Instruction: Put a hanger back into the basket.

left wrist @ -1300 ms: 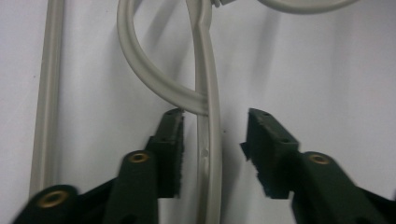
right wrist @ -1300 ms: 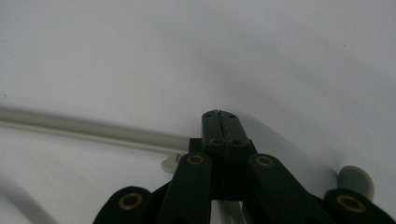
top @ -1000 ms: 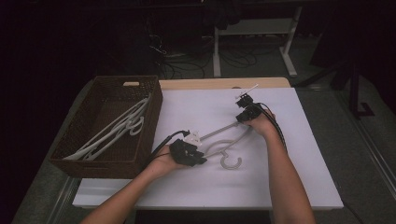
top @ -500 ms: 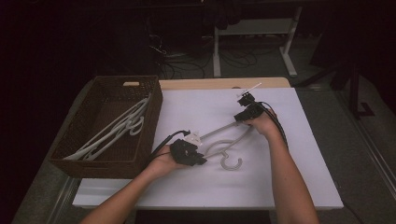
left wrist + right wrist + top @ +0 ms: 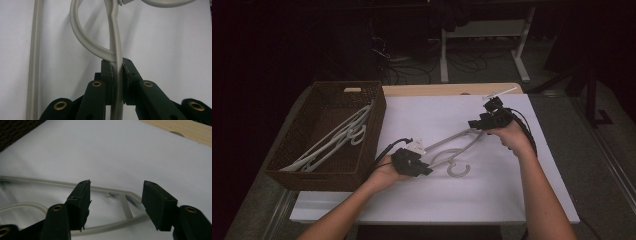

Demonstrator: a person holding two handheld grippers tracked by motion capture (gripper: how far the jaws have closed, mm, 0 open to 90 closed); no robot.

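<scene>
hanger (image 5: 452,145) | pinched between left fingers (image 5: 109,72) | below opened right fingers (image 5: 80,195)

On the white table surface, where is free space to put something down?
Free: the white sheet between the basket and the hanger, and the near strip below the hanger's hook. Crowded: the middle, with the hanger, the left tongs and right tongs.

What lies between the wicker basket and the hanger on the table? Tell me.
In the high view, bare white tabletop separates the basket from the hanger, apart from the left gripper, shut on the hanger, and its black cable.
</scene>
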